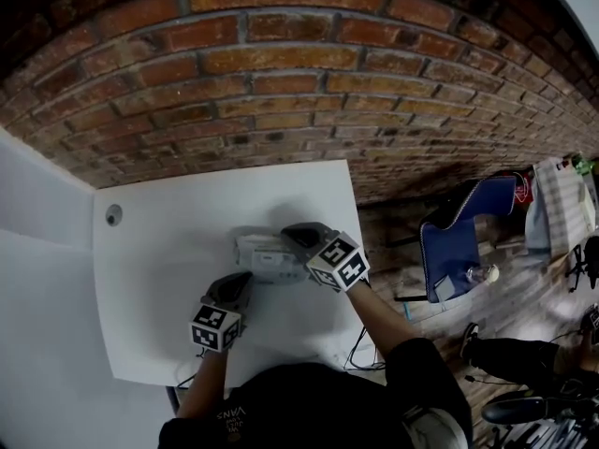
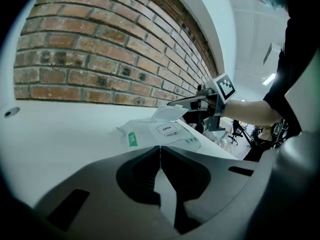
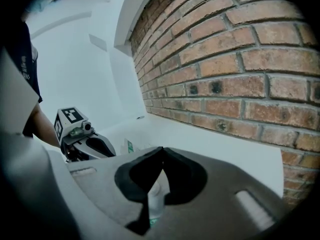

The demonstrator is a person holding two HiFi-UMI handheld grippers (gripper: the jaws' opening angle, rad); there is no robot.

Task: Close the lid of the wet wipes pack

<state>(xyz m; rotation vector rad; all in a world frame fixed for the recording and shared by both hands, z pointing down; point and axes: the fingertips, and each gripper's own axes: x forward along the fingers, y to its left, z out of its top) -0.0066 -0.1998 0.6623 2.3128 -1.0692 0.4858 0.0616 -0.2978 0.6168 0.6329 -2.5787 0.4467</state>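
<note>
red brick wall (image 1: 281,73) stands behind a flat white bench (image 1: 159,288). a soft white wet wipes pack (image 1: 267,258) with a small green label (image 2: 132,139) lies flat on the bench. the pack's white plastic flip lid (image 2: 170,113) is up, tilted open above the pack's top. a white sticker printed "open" (image 2: 166,129) sits on the pack's top, under the raised lid.

the left claw (image 2: 160,147) is on the near side of the pack and points at it. its jaws are clenched tip to tip with nothing between them. its tips are just beside the pack's near edge; cannot tell if they touch.

the right claw (image 3: 161,149) is over the right side of the pack, above the raised lid. its jaw tips are pressed together and grasp nothing. a pale bit of the pack shows below through the gap behind the tips. contact with the lid is not clear.

a small round grey hole (image 1: 113,215) is in the bench, well left of the pack, toward the wall.
</note>
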